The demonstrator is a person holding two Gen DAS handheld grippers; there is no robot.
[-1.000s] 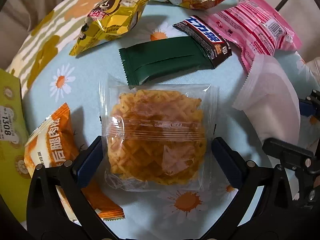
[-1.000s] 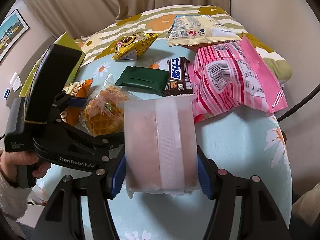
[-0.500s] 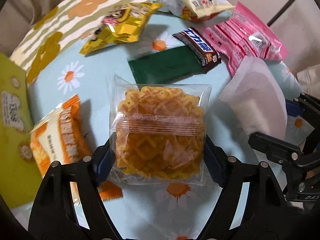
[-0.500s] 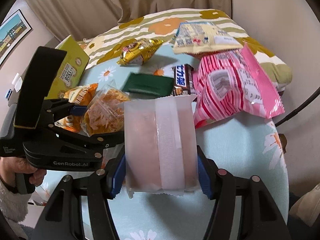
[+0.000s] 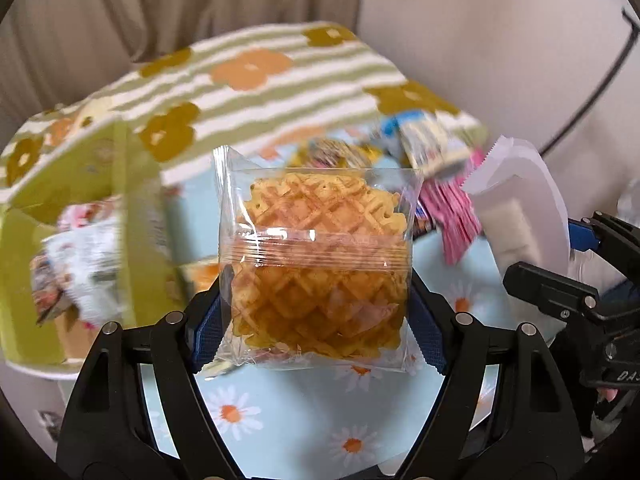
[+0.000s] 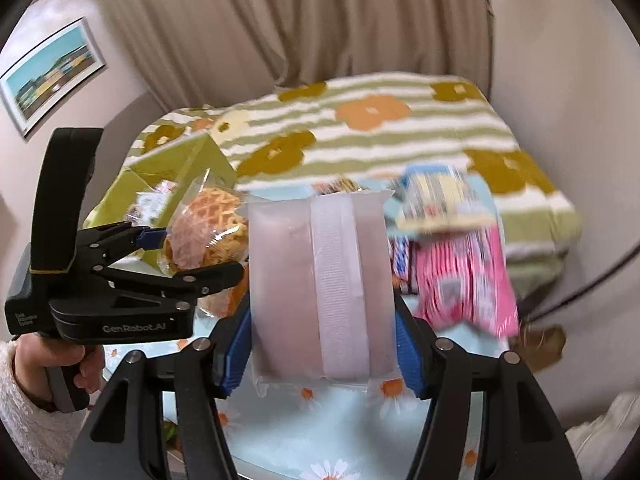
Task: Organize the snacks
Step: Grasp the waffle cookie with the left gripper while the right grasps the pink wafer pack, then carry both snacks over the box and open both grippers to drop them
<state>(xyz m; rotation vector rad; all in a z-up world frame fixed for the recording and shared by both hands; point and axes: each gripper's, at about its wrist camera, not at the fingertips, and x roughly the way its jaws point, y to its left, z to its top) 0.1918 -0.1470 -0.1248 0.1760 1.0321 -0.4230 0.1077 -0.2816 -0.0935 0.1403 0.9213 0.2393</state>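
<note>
Aloft, the left claw [image 5: 316, 312] pinches the waffle packet [image 5: 320, 264]; the right claw [image 6: 322, 344] pinches the frosted white packet [image 6: 320, 292].

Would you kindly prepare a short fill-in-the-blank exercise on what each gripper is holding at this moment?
1. The left gripper is shut on a clear packet holding a ____-patterned snack.
2. The right gripper is shut on a frosted ____ packet.
3. The open box left of the table is ____ in colour.

Missing words: waffle; white; green
</note>
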